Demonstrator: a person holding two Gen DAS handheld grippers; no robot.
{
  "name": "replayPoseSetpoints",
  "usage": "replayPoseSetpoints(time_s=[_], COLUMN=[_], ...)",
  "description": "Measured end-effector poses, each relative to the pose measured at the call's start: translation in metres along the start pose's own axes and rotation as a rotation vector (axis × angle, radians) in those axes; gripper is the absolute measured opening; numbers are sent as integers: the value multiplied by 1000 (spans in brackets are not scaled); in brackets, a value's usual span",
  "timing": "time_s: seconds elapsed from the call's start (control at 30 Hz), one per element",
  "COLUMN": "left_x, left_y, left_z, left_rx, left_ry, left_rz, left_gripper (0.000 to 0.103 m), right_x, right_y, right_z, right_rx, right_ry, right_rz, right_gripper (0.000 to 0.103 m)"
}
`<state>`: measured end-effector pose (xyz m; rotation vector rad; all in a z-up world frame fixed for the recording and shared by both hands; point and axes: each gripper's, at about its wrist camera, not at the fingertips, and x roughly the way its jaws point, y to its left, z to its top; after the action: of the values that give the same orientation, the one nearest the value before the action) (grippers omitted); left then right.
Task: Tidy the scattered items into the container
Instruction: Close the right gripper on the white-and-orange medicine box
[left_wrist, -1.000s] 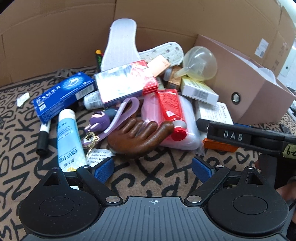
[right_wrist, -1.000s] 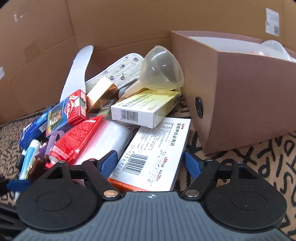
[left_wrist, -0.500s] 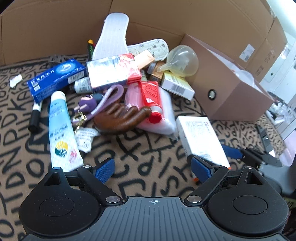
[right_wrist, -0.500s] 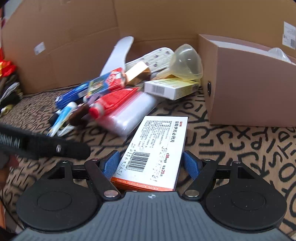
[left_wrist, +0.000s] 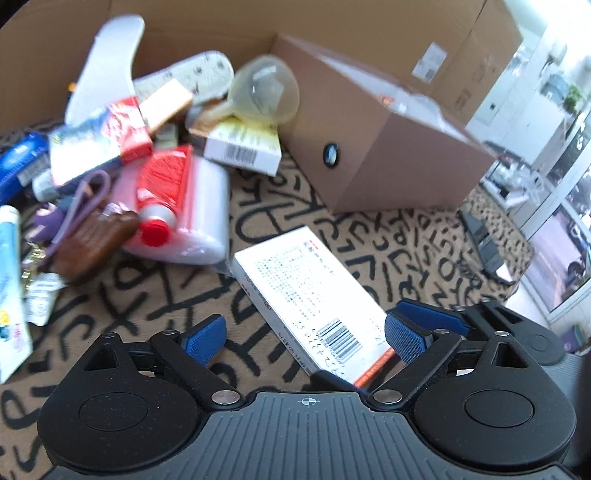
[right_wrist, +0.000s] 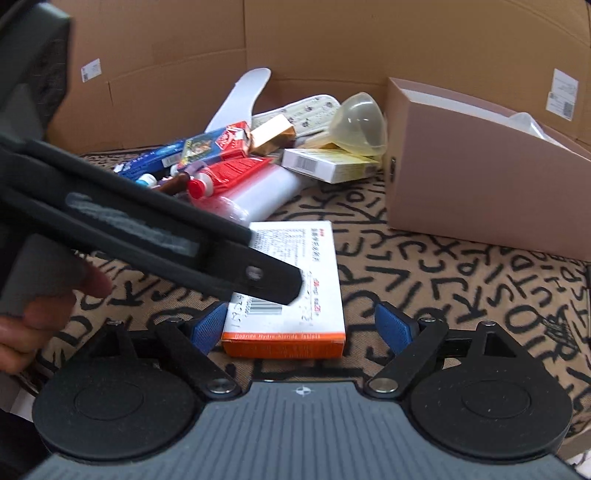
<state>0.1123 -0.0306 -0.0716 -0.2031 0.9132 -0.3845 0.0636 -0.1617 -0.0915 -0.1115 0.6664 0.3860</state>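
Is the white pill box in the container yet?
No. The white pill box lies flat on the patterned cloth, outside the brown container.

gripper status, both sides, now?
Left gripper: open, holding nothing.
Right gripper: open, jaws on either side of the white medicine box on the cloth, not gripping it.

— What lies nearest the left tongs (left_wrist: 306, 338)?
— A white medicine box (left_wrist: 312, 291), flat on the lettered cloth (left_wrist: 399, 236), between the wide-open blue fingers (left_wrist: 207, 334).
— And the cardboard box (left_wrist: 373, 147)?
— Further back, right of the heap: a clear funnel (left_wrist: 266, 90) on a yellow carton (left_wrist: 243, 147), and a red tube (left_wrist: 162, 184).
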Motion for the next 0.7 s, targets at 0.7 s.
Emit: replayPoseSetpoints(time_s=[0.7], left_x=[14], left_y=[-15], left_z=[-1], left_rx=[115], left_ry=[-30], left_rz=[0], left_gripper=[102], right_x=[10], right_y=[7], right_z=[-2], right_rx=[-41], right_ry=[-5], right_rz=[3], right_gripper=[73])
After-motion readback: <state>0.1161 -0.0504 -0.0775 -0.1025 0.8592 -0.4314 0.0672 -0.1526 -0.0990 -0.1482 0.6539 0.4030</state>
